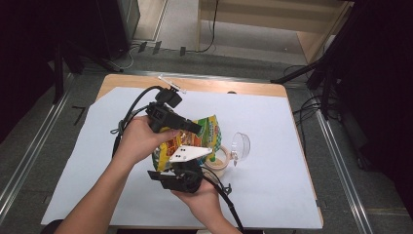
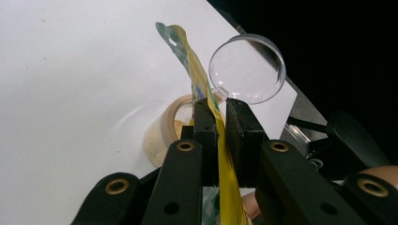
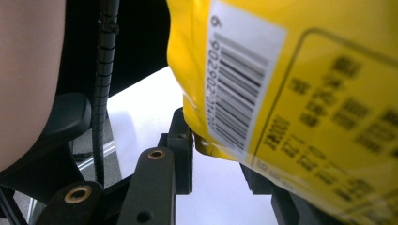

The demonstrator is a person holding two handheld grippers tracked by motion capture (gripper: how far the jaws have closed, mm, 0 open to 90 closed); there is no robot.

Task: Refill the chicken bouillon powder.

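Observation:
A yellow and green snack bag (image 1: 208, 130) is held up over the table between both grippers. My left gripper (image 1: 196, 128) is shut on the bag's upper edge; in the left gripper view its jaws (image 2: 218, 123) pinch the thin yellow film (image 2: 187, 51). My right gripper (image 1: 181, 168) holds the bag from below. In the right gripper view the barcoded bag (image 3: 305, 70) sits between its jaws (image 3: 218, 154), with the far jaw mostly hidden. A small round tan cup (image 1: 219, 162) (image 2: 174, 125) with pale contents stands just under the bag.
A clear round lid (image 1: 241, 145) (image 2: 247, 68) lies to the right of the cup. White paper (image 1: 272, 195) covers the wooden table. Cables trail from both grippers across the paper. Dark stands and floor cables surround the table.

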